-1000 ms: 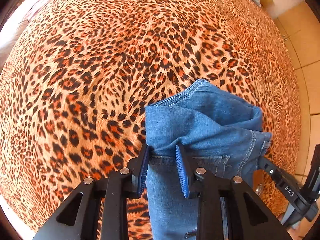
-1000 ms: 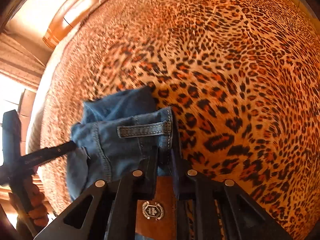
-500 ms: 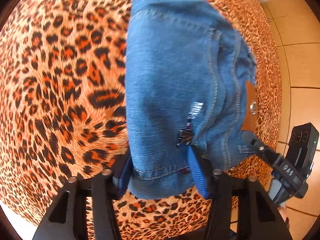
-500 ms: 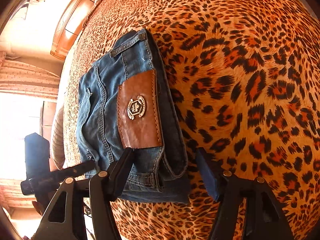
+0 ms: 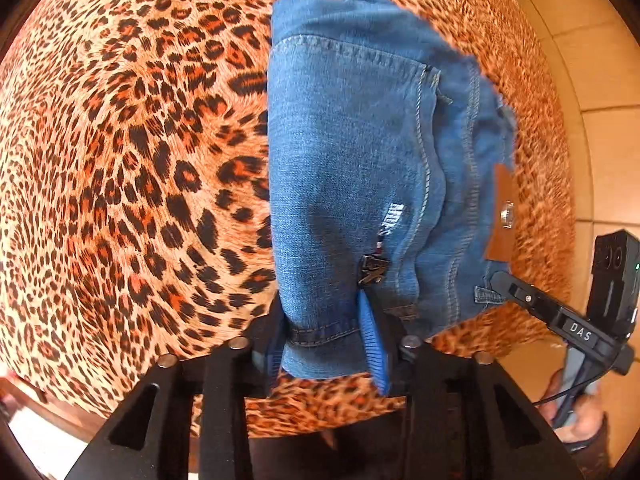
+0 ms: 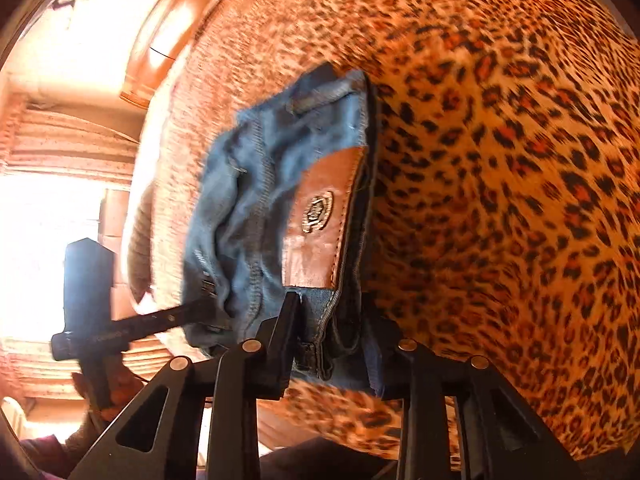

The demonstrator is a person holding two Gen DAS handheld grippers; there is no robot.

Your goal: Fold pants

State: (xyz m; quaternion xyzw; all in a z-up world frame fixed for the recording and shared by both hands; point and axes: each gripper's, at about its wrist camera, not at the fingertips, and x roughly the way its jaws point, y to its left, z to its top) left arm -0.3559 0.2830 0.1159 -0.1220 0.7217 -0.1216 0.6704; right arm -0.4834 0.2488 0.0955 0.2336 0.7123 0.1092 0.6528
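The blue denim pants (image 5: pixel 352 168) are folded into a thick bundle lying on the leopard-print bedspread (image 5: pixel 132 152). My left gripper (image 5: pixel 326 344) has its blue pads on both sides of the bundle's near left corner, gripping it. In the right wrist view the pants (image 6: pixel 276 208) show a brown leather patch (image 6: pixel 320 216) on the waistband. My right gripper (image 6: pixel 332 336) grips the near edge of the waistband just below that patch. The right gripper also shows in the left wrist view (image 5: pixel 560 316), at the bundle's right corner.
The bed's edge runs along the right, with tan floor tiles (image 5: pixel 600 120) beyond. A wooden wardrobe (image 6: pixel 168 44) and a bright window (image 6: pixel 44 232) are in the right wrist view. The bedspread (image 6: pixel 520 160) stretches far and right.
Both grippers went from holding the hanging pants to opening over the laid-down bundle, then closed on its near edge. The view has pulled back slightly and the bundle looks a little lifted.
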